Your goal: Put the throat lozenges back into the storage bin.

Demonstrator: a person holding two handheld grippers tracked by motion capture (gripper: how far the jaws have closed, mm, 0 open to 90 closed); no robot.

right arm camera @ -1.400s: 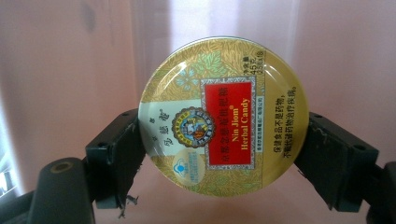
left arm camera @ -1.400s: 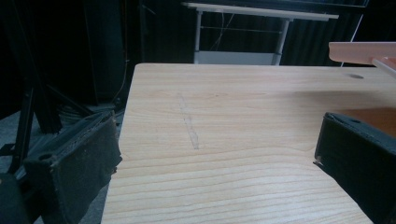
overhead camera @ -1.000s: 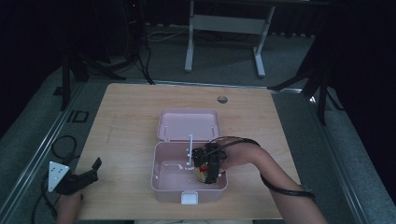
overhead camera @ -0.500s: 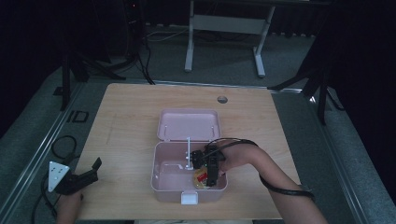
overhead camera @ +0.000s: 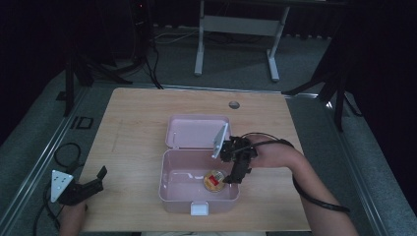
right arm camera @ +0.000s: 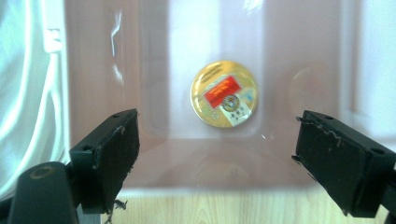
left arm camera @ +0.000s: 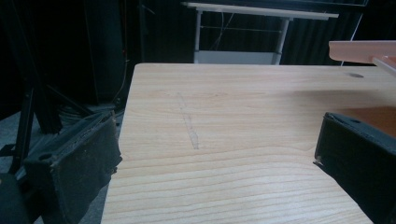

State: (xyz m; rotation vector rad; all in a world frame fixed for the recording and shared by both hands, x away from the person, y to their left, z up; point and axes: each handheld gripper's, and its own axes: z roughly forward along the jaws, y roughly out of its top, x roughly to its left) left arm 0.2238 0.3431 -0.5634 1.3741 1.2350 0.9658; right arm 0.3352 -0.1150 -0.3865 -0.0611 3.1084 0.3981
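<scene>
An open pink plastic box (overhead camera: 167, 191) sits mid-table with its lid (overhead camera: 196, 132) folded back flat behind it. A round gold disc with a red label (overhead camera: 214, 181) lies on the box floor near the right side. My right gripper (overhead camera: 233, 178) hangs over the box's right part, just right of the disc, jaws pointing down. In the right gripper view the disc (right arm camera: 224, 100) lies beyond the wide-open gripper (right arm camera: 215, 149), touching neither jaw. My left gripper (overhead camera: 93, 182) rests open at the table's front left edge, holding nothing.
The wooden table (left arm camera: 233, 102) stretches ahead of the open left gripper (left arm camera: 215, 158), with the pink box's edge (left arm camera: 362, 49) at the far right. A round cable hole (overhead camera: 234, 104) sits near the table's back edge. A white cord (right arm camera: 28, 93) lies left of the box.
My right gripper has drawn back up and to the right, away from the gold disc, which now lies uncovered on the box floor. The left gripper has not moved.
</scene>
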